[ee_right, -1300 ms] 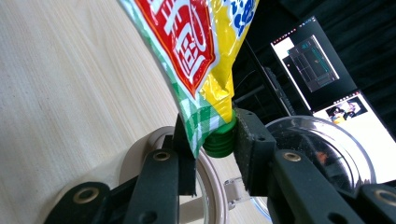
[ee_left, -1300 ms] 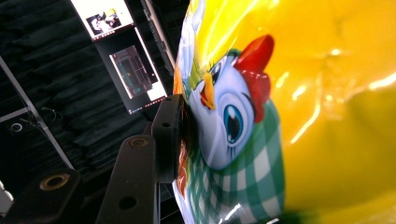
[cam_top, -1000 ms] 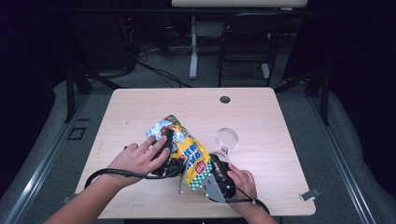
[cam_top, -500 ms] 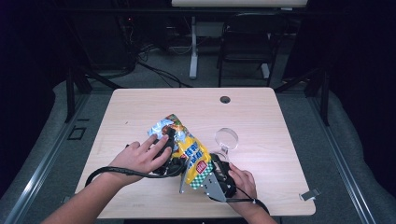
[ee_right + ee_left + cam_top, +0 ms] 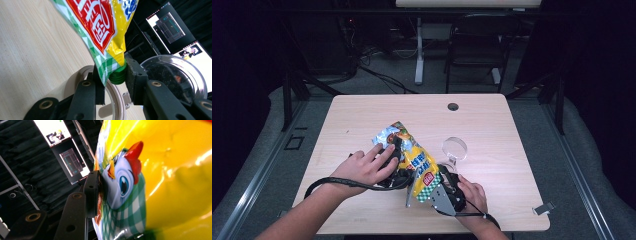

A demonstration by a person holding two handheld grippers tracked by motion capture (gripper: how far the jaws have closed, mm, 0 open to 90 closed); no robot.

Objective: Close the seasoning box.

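Dark walls and lit monitors surrounded a pale wooden counter [image 5: 362, 120], where a glossy yellow foil snack pouch printed with a cartoon chicken [image 5: 414, 157] was held up near the front edge between two hand-held grippers. The left gripper [image 5: 394, 157] had its fingers [image 5: 92, 192] pressed against the upper, printed side of the pouch; they had just been closing further on it, with the foil between them. The right gripper [image 5: 113, 75] gripped the pouch's lower corner, its fingers pinched on a green ribbed screw cap [image 5: 117, 75] and the checked foil seam beside it. Just beyond, a clear glass bowl on a pale ring stand [image 5: 454, 148] sat on the counter, apart from the pouch. The pouch looked light and soft, with slick, crinkly film that would dent and slide under pressure, so a grip on the flat body seemed likely to slip. The stiff cap and the sealed seams appeared to be the surest places to take hold, while the belly should be squeezed only gently to avoid bursting or spilling the contents.
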